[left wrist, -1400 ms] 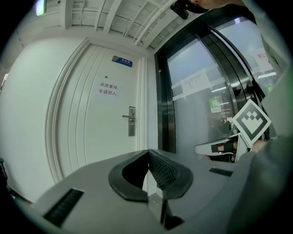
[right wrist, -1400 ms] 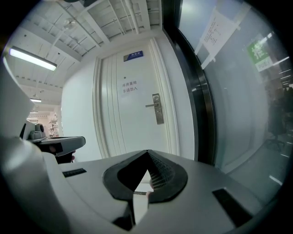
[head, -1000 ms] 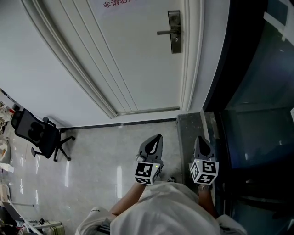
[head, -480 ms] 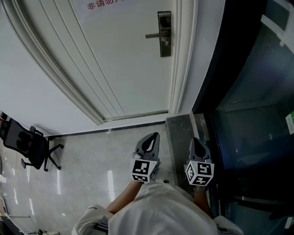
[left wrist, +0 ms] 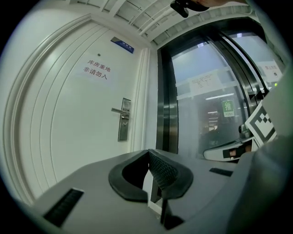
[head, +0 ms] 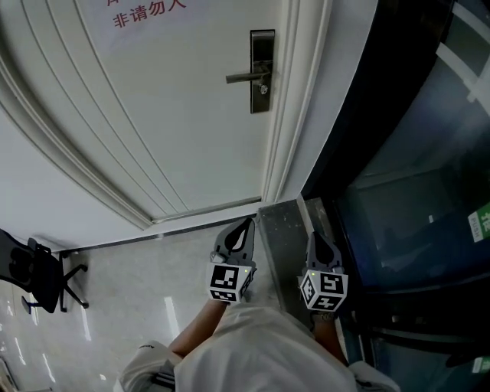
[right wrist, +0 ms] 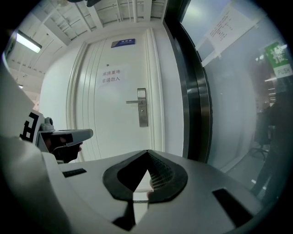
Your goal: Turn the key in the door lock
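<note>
**Item 1: your left gripper**. You hold it low in front of your body, over the grey tiled floor, and it points toward the door. The jaws meet at the tips and there is nothing between them.

**Item 2: your right gripper**. It sits just beside the left one, over the dark stone threshold strip. The jaws are closed tip to tip and empty.

**Item 3: lock plate**. This is a tall metal plate on the right edge of the white door, close to the door frame. A lever handle projects from it to the left. Under the lever there is a small pale spot on the plate. You cannot tell from here whether it is a key or a bare cylinder.

**Item 4: lock relative to your grippers.**
- The lock plate is well apart from both grippers, and neither one touches the door, the plate or the lever.
- In the head view it lies ahead of both grippers, roughly between their two lines.
- In the left gripper view it stands higher than the closed tips and to their left.
- In the right gripper view it stands almost straight above the tips.

**Item 5: surroundings.**
- A sign with red characters is on the door.
- A small blue plate is fixed over the doorway.
- A dark glass door stands to your right.
- An office chair stands far off on your left.
</note>
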`<state>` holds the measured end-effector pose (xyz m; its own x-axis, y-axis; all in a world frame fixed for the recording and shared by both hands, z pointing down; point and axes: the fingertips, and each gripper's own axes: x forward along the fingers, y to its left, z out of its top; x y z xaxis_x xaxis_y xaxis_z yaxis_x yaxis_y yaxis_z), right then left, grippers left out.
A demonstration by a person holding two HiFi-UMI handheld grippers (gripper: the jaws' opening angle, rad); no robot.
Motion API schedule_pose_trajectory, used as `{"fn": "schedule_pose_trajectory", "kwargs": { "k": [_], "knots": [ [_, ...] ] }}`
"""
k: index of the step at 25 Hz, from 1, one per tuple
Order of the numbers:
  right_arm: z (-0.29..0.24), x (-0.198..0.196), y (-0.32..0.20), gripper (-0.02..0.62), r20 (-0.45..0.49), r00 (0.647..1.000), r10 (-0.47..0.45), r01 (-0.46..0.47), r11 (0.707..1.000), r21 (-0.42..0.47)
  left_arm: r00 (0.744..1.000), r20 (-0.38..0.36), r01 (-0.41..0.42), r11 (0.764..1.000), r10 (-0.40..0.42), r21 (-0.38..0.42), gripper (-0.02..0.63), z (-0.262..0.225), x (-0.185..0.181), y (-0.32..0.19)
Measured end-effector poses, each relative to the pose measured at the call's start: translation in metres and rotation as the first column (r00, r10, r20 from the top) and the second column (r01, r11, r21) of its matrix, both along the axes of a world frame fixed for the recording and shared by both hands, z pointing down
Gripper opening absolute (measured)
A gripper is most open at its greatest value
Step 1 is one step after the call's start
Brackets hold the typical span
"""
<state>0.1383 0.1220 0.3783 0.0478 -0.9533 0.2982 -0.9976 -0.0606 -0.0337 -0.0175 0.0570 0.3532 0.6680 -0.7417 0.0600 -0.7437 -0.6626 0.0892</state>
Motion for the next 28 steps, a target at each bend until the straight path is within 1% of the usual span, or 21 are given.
{"fn": "schedule_pose_trajectory", "kwargs": {
  "k": [6,9,14,18,22,28],
  "knots": [
    [-0.001,-0.019,-0.047,-0.005,-0.031,0.999,0.004,-0.005,1.0,-0.013,1.0,-0.015,-0.018,1.0,0.017,-0.01,0.01,0.002,-0.015,-0.049],
    [-0.003,-0.03,-0.073,-0.005,-0.037,0.999,0.006,-0.006,1.0,-0.003,1.0,-0.013,-0.018,1.0,0.018,-0.004,0.009,0.003,-0.028,-0.071],
    [-0.004,-0.056,-0.113,-0.005,-0.051,0.999,-0.008,0.009,1.0,0.009,1.0,-0.027,0.004,1.0,-0.003,0.019,0.01,-0.001,-0.058,-0.111],
    [0.005,-0.082,-0.13,-0.005,-0.073,0.997,-0.037,0.036,0.999,-0.012,0.999,-0.027,0.036,0.999,-0.036,-0.001,0.011,0.006,-0.081,-0.137],
    [0.011,-0.085,-0.14,-0.005,-0.097,0.994,-0.044,0.04,0.998,-0.039,0.999,-0.038,0.033,0.999,-0.033,-0.005,0.009,0.008,-0.081,-0.143],
    [0.016,-0.078,-0.154,-0.005,-0.127,0.992,-0.024,0.02,0.999,-0.039,0.999,-0.03,0.026,0.999,-0.027,-0.022,0.01,0.018,-0.076,-0.149]
  ]
}}
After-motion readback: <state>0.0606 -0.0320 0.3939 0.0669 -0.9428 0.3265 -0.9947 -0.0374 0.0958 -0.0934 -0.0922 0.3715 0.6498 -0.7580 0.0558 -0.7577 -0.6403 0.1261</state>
